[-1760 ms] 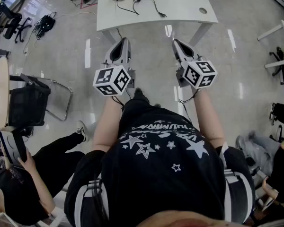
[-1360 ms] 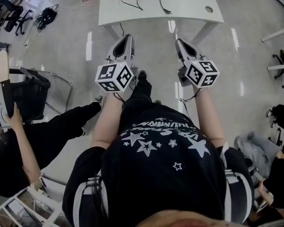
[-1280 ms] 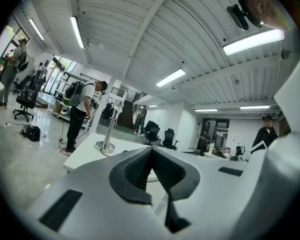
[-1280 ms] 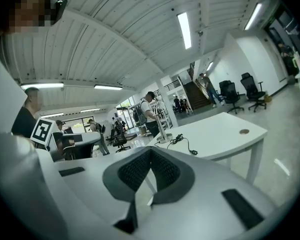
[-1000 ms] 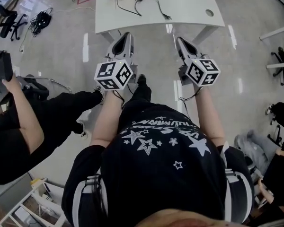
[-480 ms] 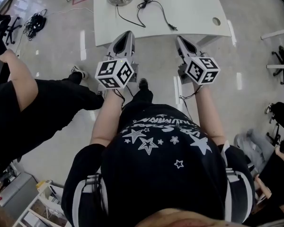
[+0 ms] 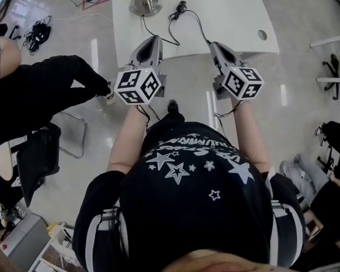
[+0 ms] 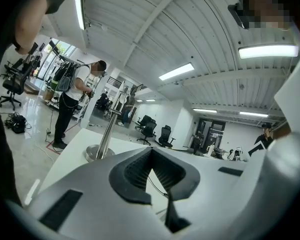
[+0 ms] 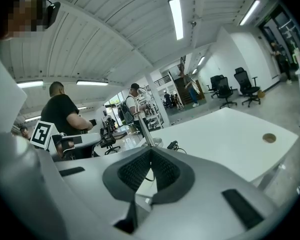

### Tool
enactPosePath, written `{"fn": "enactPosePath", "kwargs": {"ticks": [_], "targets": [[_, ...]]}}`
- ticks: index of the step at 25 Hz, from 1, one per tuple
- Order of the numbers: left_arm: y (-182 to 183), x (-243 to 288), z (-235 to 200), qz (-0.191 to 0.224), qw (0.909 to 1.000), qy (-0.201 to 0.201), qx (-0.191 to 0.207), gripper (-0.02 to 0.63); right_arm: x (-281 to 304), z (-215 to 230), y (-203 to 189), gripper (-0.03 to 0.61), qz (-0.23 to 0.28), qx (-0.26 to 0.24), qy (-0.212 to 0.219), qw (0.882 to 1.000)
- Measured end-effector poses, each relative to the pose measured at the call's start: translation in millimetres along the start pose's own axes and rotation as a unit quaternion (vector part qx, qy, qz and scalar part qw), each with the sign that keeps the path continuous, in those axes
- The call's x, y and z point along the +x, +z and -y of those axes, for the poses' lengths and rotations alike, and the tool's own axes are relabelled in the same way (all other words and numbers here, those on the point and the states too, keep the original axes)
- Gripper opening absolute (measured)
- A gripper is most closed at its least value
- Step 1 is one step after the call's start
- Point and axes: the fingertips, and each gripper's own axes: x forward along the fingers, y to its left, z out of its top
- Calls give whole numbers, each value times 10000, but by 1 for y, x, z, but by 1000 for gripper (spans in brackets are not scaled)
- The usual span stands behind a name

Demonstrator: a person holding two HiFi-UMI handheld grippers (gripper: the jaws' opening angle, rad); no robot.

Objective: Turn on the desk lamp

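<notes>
Holds the left tongs pressed together on nothing, nose just over the near edge of the white tabletop. Holds the right tongs likewise pressed together and empty, beside the left pair and apart from it. Faces the desk lamp ahead of the left tongs and a touch to their left, clear of both pairs, upright on its round metal base. Shows a black cable trailing toward the right tongs, with a small dark block on it ahead between the two pairs, possibly a switch, too small to tell. Leaves a round hole in the tabletop off to the right of the right tongs, and a bystander's black-clad leg out to the left of the left tongs.
</notes>
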Motion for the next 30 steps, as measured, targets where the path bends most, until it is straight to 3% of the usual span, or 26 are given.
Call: {"fn": "enactPosePath", "kwargs": {"ticks": [8,17,30], "targets": [[9,16,-12,-56,9990,-411,-135,9,35,-6,9,3,-26,53,-77,10000],[6,26,-20,-93,9992,-323,-199,9,42,1,15,3,-1,90,-91,9999],[15,68,-19,-80,9999,-103,-23,9,95,29,50,3,-39,102,390,9992]]}}
